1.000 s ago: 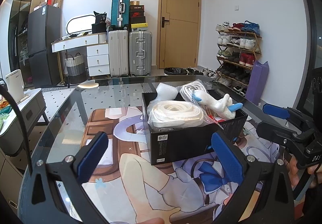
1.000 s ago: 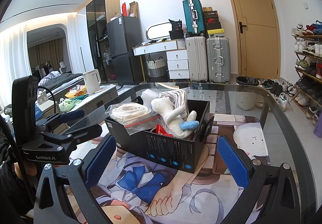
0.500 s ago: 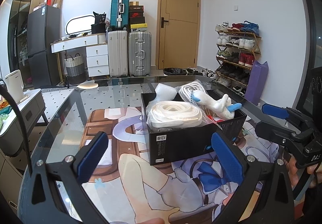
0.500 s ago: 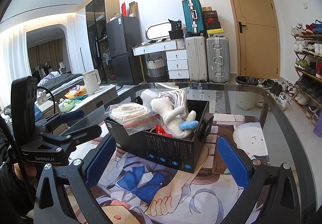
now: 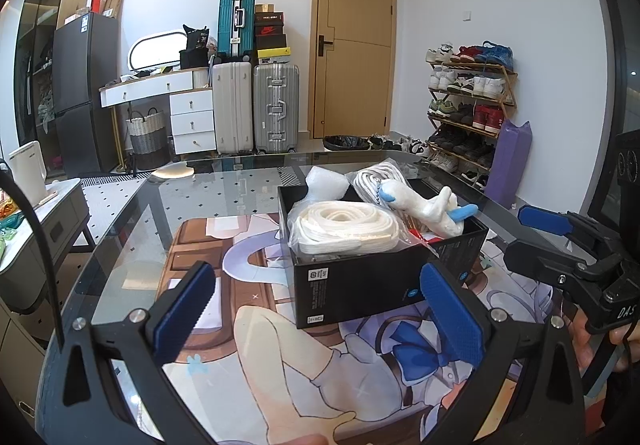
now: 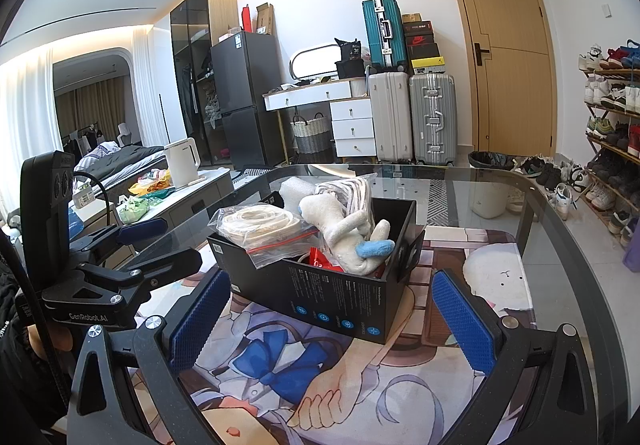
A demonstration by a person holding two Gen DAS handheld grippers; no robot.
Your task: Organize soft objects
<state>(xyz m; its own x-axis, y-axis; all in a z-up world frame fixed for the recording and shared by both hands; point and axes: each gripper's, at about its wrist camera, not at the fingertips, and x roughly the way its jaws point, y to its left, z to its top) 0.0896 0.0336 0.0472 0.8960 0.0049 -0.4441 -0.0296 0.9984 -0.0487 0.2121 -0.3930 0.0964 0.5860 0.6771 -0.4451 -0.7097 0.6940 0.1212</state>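
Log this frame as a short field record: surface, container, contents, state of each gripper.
surface: glass table with printed anime mat
container: black box, open top, standing on the mat
contents: bagged white coiled strap, white plush toy with blue parts, bubble wrap, red packet
left gripper: open, empty, short of the box
right gripper: open, empty, short of the box
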